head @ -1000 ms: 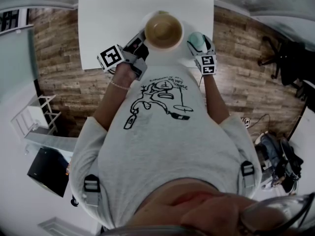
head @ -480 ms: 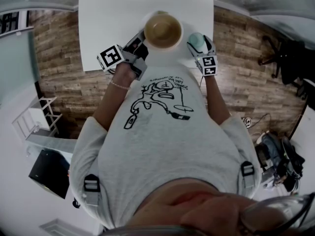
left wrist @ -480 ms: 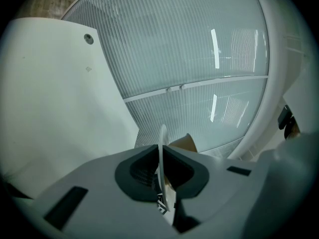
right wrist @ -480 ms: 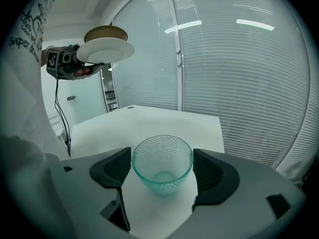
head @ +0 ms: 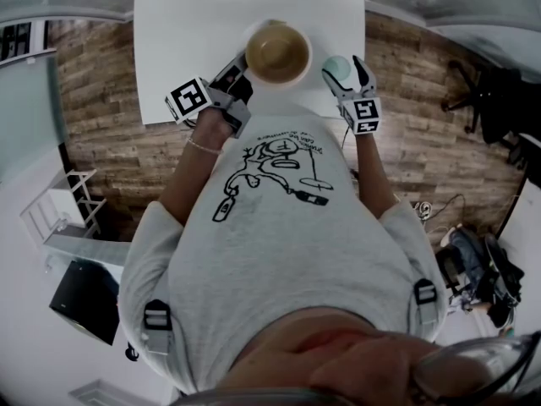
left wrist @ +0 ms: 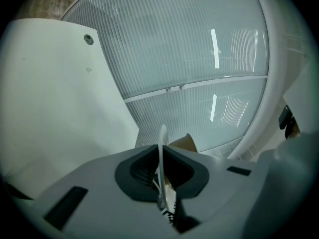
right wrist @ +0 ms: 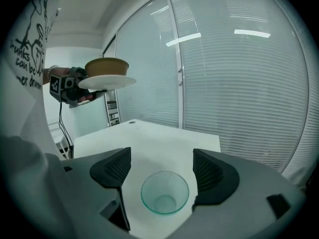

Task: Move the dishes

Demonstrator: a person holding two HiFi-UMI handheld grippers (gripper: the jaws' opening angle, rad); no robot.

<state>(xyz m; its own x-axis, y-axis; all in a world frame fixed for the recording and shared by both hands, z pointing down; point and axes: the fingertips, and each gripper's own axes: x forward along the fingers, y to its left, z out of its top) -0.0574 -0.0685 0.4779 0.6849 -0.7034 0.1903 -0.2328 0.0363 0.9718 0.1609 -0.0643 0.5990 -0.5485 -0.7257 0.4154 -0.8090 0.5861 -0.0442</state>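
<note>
Counter [head: 203, 24]: one, white, rectangular, with one small round grommet near its far left corner.

Left tongs [left wrist: 162, 171]: one. Pressed together on the near left rim of the plate, whose thin white edge runs straight between the pads.

Plate [right wrist: 107, 82]: one, white, round. Carried clear of the counter, in the air above its near edge, about the middle of that edge. Lies flat and level, face up; being round, it has no long axis.

Bowl [right wrist: 106, 65]: one, brown. Stands upright on the plate, mouth up, centred, with the plate's rim showing all round it.

Glass [right wrist: 165, 192]: one, clear with a greenish tint, tapering to a narrow base. Stands on the counter at the near right corner, well apart from the plate. Upright, mouth up, its axis vertical.

Right tongs [right wrist: 159, 166]: one. Spread wide, with the glass below and between the two pads, touching neither.

Total: two tongs, three dishes.
</note>
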